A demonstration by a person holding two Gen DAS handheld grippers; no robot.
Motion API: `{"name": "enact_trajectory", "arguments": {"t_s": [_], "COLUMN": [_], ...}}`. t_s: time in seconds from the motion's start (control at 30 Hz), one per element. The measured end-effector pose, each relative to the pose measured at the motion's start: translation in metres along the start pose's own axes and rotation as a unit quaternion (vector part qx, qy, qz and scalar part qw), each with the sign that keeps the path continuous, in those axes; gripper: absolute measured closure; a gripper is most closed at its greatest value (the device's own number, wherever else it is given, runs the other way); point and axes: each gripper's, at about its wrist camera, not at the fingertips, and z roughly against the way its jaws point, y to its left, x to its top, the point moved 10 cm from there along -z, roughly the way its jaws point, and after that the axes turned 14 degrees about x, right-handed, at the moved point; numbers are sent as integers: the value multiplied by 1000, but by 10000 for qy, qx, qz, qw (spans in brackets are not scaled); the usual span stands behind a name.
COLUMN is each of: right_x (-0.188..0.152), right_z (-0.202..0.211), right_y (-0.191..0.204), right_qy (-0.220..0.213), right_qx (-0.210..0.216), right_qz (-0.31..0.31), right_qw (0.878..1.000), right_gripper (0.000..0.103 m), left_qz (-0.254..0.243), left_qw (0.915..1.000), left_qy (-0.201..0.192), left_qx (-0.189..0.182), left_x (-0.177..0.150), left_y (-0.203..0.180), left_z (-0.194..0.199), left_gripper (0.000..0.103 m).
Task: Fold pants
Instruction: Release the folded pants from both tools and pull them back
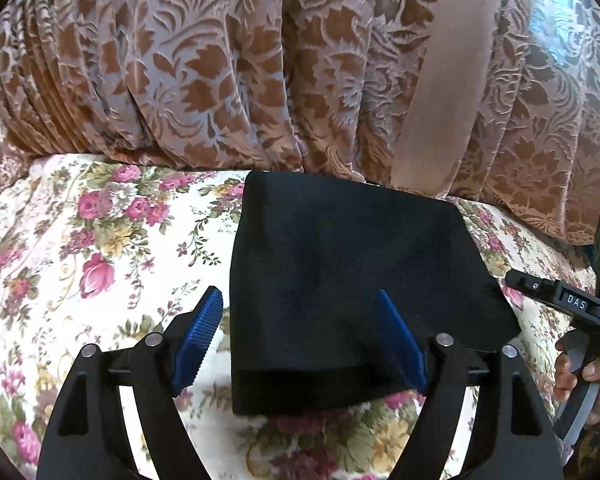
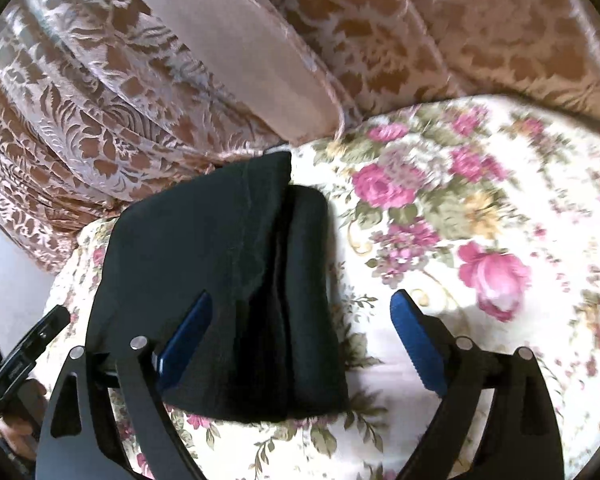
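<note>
Folded black pants [image 1: 340, 280] lying in a compact stack on the floral bedspread [image 1: 100, 240] near the patterned curtain [image 1: 220, 60], left gripper [image 1: 300, 328] and right gripper [image 2: 304, 320] both spread wide above them, gripping nothing.

This is looking like a home, most likely a bedroom or living room. A floral bedspread [image 1: 100, 220], cream with pink roses and green leaves, is covering a soft surface that is dimpling like a bed or sofa. Behind it a heavy brown-and-pink damask curtain [image 1: 220, 72] is hanging in deep folds down to the bedspread's far edge, with a plain pinkish band [image 1: 432, 120] running through it. Daylight is glowing through the curtain's upper corner.
</note>
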Motion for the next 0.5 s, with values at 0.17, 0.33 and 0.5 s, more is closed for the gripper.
{"name": "enact_trajectory", "arguments": {"t_s": [0.17, 0.33, 0.5], "right_x": [-14, -50, -89], "right_z": [27, 42, 48], "right_y": [27, 55, 73], "right_qy": [-279, -394, -370], "right_qx": [-315, -482, -745], "right_qz": [348, 532, 770], "right_qw": [9985, 9966, 9936], "right_gripper": [3, 2, 2], "left_qz": [-31, -81, -86], "left_qw": [9999, 9998, 9996], "left_qy": [-83, -164, -110], "left_qx": [82, 123, 246], "left_x": [-16, -45, -83], "left_y": [-4, -10, -11], "left_z": [28, 56, 72], "left_gripper": [23, 19, 14]}}
